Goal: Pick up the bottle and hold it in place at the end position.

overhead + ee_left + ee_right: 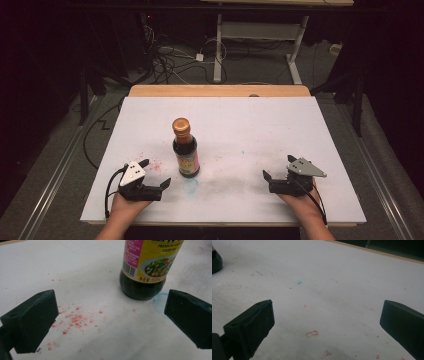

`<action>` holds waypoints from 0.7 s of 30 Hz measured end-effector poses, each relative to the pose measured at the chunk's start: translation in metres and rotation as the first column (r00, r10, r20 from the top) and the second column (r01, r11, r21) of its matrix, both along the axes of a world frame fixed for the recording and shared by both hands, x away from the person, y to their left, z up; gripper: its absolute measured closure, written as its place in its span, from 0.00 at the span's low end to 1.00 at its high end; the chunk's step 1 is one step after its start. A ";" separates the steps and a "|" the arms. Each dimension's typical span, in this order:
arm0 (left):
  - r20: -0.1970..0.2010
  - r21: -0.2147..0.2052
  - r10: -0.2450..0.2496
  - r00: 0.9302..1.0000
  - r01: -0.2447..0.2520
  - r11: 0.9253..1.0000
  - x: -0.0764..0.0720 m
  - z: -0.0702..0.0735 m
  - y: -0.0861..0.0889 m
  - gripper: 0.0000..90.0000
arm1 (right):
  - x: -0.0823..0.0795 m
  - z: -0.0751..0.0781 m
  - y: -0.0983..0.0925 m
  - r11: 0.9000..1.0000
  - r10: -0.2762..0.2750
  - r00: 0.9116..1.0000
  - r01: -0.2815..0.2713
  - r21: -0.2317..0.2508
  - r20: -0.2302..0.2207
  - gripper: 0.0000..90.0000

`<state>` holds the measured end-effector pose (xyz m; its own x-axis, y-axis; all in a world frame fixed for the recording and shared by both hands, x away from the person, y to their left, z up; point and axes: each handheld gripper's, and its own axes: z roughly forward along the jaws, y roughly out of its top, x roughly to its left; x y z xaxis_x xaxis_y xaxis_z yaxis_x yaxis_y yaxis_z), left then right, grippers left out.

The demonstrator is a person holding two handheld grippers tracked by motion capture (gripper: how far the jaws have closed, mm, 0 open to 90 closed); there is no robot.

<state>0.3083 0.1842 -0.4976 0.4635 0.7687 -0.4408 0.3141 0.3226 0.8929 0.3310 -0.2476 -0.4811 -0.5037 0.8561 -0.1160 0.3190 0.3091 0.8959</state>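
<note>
Looking down from the high view: left hand-held gripper [156, 173] resting on the tabletop [260, 130], jaws spread, with the soy sauce bottle [185, 148] standing upright just ahead of it and slightly to its right, untouched; right hand-held gripper [276, 174] lying well apart from that bottle, jaws likewise spread and pinching nothing. Judging from this, no grasp begun yet, everything still to do.

Peering along the left gripper view: bottle's dark base and yellow label [146, 267] sitting near, ahead and toward the right jaw, not yet between the jaws; red specks [75, 320] dotting the white surface.

Peering along the right gripper view: wide-open jaws over bare tabletop, a sliver of the bottle [215, 261] far off to the left.
</note>
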 end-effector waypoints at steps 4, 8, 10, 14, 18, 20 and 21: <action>-0.003 -0.001 -0.005 1.000 0.005 1.000 0.000 0.000 0.000 0.00 | 0.000 0.000 0.001 1.000 0.008 1.000 -0.008 -0.008 0.005 0.00; -0.008 -0.003 -0.008 1.000 0.008 1.000 0.001 0.000 0.000 0.00 | -0.001 0.000 0.000 1.000 0.002 1.000 -0.002 0.000 0.009 0.00; -0.009 0.000 -0.010 1.000 0.010 1.000 0.001 0.000 0.000 0.00 | -0.001 0.000 0.000 1.000 0.004 1.000 -0.004 -0.004 0.012 0.00; -0.007 -0.003 -0.007 1.000 0.007 1.000 0.000 0.000 0.000 0.00 | -0.001 0.000 0.001 1.000 0.007 1.000 -0.007 -0.007 0.009 0.00; -0.011 0.001 -0.006 1.000 0.007 1.000 0.001 0.000 0.000 0.00 | -0.001 0.000 0.000 1.000 0.006 1.000 -0.006 -0.005 0.009 0.00; -0.017 0.004 -0.011 1.000 0.011 1.000 0.001 0.000 0.000 0.00 | -0.001 0.000 0.000 1.000 0.008 1.000 -0.007 -0.006 0.010 0.00; -0.018 0.003 -0.008 1.000 0.008 1.000 0.002 0.000 0.000 0.00 | -0.001 0.000 0.001 1.000 0.008 1.000 -0.008 -0.010 0.010 0.00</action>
